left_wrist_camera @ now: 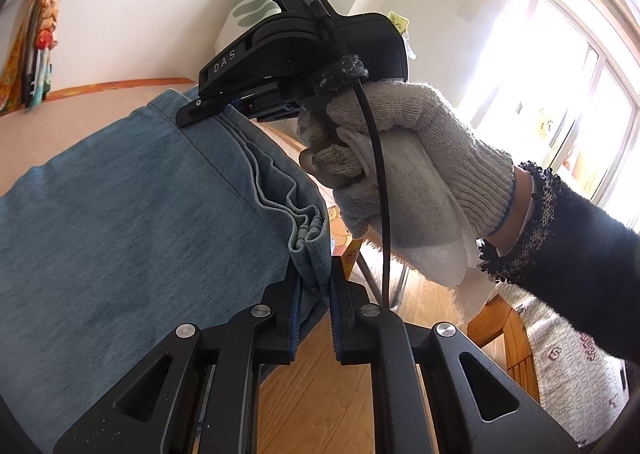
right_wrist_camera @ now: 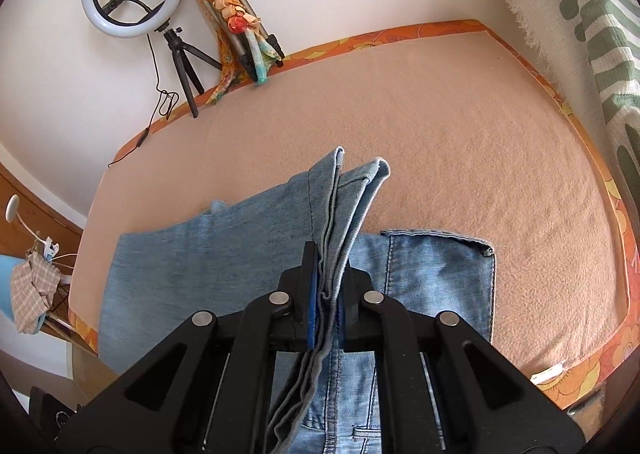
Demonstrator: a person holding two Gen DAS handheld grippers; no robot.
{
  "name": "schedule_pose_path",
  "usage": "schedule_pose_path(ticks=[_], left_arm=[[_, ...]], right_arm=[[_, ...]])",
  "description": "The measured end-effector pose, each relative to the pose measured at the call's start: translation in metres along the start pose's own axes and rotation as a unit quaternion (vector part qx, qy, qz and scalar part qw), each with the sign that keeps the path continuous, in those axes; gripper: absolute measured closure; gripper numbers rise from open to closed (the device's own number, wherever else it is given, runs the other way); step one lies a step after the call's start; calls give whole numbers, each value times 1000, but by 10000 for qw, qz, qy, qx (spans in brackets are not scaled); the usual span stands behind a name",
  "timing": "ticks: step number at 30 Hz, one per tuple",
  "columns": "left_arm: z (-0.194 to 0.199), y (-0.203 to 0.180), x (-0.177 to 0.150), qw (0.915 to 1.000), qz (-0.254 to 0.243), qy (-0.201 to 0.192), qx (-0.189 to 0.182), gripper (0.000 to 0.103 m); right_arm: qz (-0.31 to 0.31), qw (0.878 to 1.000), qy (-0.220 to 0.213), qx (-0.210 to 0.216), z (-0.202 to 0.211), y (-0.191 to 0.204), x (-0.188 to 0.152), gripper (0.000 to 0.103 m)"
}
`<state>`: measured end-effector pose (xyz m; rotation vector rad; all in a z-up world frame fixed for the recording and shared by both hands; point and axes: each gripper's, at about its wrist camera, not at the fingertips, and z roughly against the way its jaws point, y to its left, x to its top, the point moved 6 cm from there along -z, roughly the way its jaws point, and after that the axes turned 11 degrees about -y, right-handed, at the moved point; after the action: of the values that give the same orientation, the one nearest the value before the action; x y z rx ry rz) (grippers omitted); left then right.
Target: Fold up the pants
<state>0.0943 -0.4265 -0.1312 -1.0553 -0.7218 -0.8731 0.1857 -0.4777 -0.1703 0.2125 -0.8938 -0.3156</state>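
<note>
Your left gripper (left_wrist_camera: 314, 290) and right gripper (right_wrist_camera: 330, 302) are each clamped on stacked hem layers of the jeans (right_wrist_camera: 248, 250), which drape onto the bed (right_wrist_camera: 440, 142); the denim looks soft, weighty, so keep both grips on the hems.

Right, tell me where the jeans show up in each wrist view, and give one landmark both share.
Left wrist: jeans fill the left half, hem clamped in the left gripper.
Right wrist: jeans lie centre-bottom, hems pinched in the right gripper.
Shared landmark: the green-patterned cloth.
</note>
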Motion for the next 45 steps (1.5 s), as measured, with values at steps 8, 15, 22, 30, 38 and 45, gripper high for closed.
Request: schedule_pose_path(ticks=[8,15,22,30,38,45], left_arm=[[-7,-9,-17,9993,149,330,-63,90],[8,-20,-23,9984,90,561,-65,84],[53,4,-10,9987,305,175,358,80],[125,38,0,9944,489,-246,907,80],[203,89,-10,9798,792,-623,1725,80],[257,151,-41,9481,1307,-904,2755,80]], right_arm=[[-97,9996,218,-149,-21,-15,-12,96],[-88,9980,290,-550,-17,-26,-15,83],[-103,9979,-126,-631,22,-24,-1,80],[-76,9986,-497,-142,47,27,-5,75],[289,9965,-567,548,48,109,-22,75],[792,9911,-181,1051,25,184,-42,75]])
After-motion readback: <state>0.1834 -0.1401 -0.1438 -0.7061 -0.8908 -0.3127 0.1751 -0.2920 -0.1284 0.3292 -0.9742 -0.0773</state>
